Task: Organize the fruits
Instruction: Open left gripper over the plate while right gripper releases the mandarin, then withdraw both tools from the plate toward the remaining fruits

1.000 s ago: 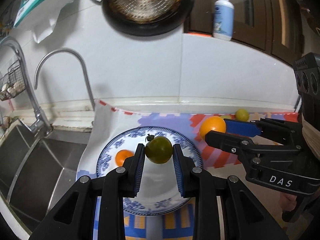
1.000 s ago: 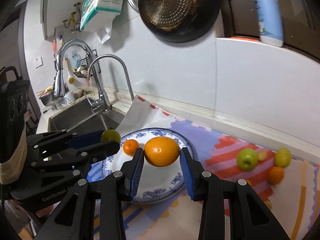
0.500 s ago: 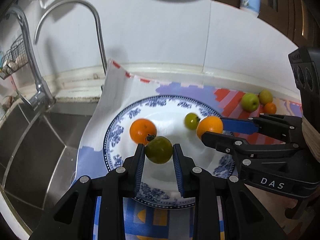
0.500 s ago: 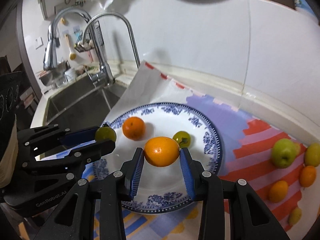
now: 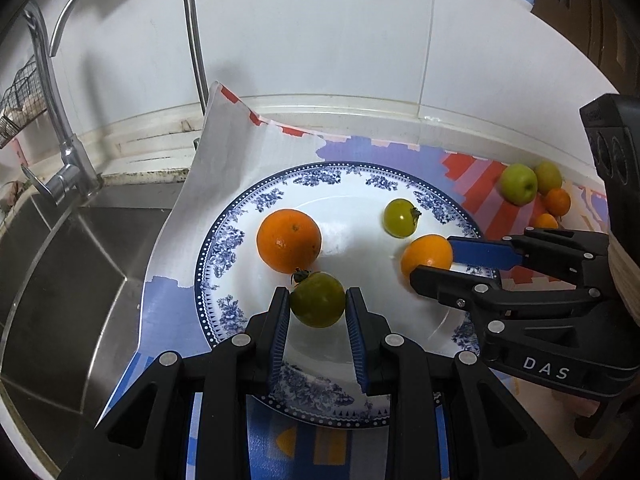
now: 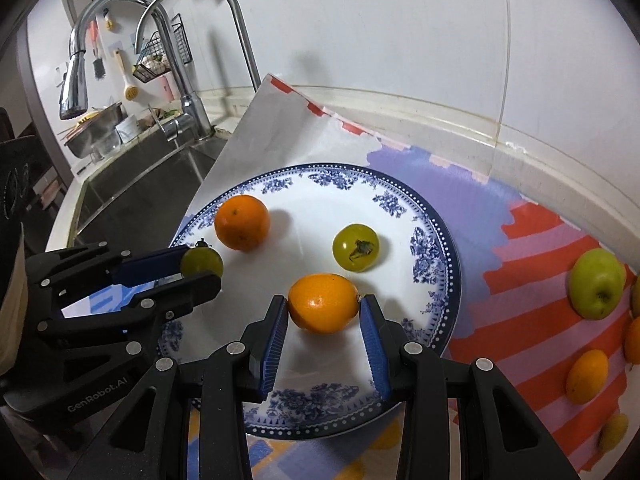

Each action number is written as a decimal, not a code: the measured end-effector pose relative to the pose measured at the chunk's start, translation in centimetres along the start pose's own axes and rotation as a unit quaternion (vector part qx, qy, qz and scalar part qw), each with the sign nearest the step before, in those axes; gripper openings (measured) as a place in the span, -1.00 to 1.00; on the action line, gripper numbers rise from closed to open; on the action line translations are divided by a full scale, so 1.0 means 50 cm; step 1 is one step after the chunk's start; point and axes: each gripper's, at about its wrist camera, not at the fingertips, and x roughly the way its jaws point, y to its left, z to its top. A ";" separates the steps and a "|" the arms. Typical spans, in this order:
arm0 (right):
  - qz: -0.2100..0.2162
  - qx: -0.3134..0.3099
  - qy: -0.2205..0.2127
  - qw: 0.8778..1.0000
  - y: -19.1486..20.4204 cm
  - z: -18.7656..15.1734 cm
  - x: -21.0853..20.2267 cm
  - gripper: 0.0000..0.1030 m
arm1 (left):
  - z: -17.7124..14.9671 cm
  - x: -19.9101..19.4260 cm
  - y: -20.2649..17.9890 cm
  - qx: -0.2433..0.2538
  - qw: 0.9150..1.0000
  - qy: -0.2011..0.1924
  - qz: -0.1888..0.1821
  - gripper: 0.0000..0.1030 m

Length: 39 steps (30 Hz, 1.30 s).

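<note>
A blue-patterned white plate [image 5: 224, 240] [image 6: 436, 248] lies on a colourful mat. On it are an orange [image 5: 289, 240] [image 6: 242, 222] and a small green tomato [image 5: 399, 218] [image 6: 356, 247]. My left gripper [image 5: 317, 312] [image 6: 200, 270] is shut on a dark green tomato [image 5: 317, 306] [image 6: 202, 261] low over the plate's near left part. My right gripper [image 6: 323, 312] [image 5: 434, 264] is shut on an orange fruit [image 6: 323, 303] [image 5: 427, 255] low over the plate's right part.
A sink [image 5: 60, 260] and tall tap [image 5: 192, 40] lie left of the plate. Right of the plate on the mat are a green apple [image 6: 597, 283] [image 5: 519, 184] and several small orange and yellow-green fruits [image 6: 586, 376]. A white tiled wall stands behind.
Both grippers have come down and forward over the plate with their fruits still held. The plate and the fruits on it now look larger and closer.
</note>
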 end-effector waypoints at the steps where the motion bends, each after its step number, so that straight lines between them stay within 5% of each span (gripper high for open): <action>1: 0.000 0.000 0.000 1.000 0.000 0.000 0.000 -0.25 | 0.000 0.003 0.001 -0.001 1.000 0.002 0.001 -0.44; 14: -0.010 0.006 -0.015 1.000 0.001 0.004 -0.031 -0.10 | 0.013 -0.052 0.000 -0.002 0.999 -0.030 0.017 -0.15; 36: -0.109 0.049 -0.124 0.985 -0.024 -0.046 -0.327 -0.10 | 0.043 -0.256 -0.141 0.043 0.987 -0.150 -0.024 0.50; 39: -0.122 0.059 -0.134 0.982 -0.034 -0.060 -0.358 0.04 | 0.045 -0.269 -0.164 0.053 0.985 -0.159 -0.034 0.55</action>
